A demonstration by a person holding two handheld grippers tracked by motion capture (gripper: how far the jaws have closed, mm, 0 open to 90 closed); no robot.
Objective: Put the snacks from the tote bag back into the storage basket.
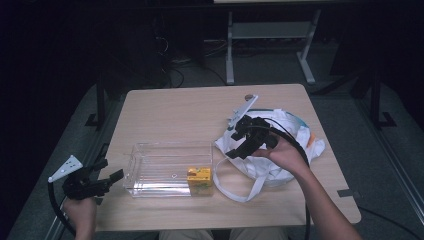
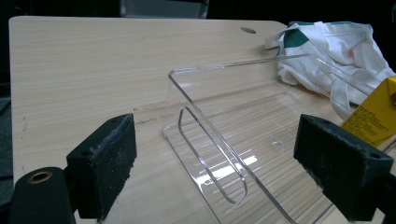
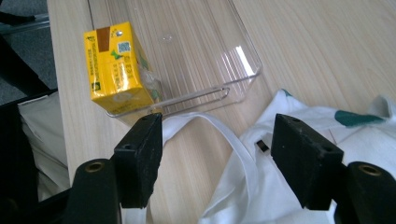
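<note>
**Yellow carton in the clear bin, grippers apart**

Yellow and boxy, the carton (image 1: 199, 180) stands in the near right corner of the clear plastic bin (image 1: 155, 167) (its label is too small to read). Just right of the bin lies a white cloth bag (image 1: 295, 145), one strap (image 1: 235, 192) looping toward the bin's end. The right gripper (image 1: 239, 143) hovers over the bag's left edge, jaws parted with nothing between them. The left gripper (image 1: 111, 170) sits at the table's (image 1: 190, 110) near left corner, just beside the bin's left end, jaws spread wide and empty.
</note>
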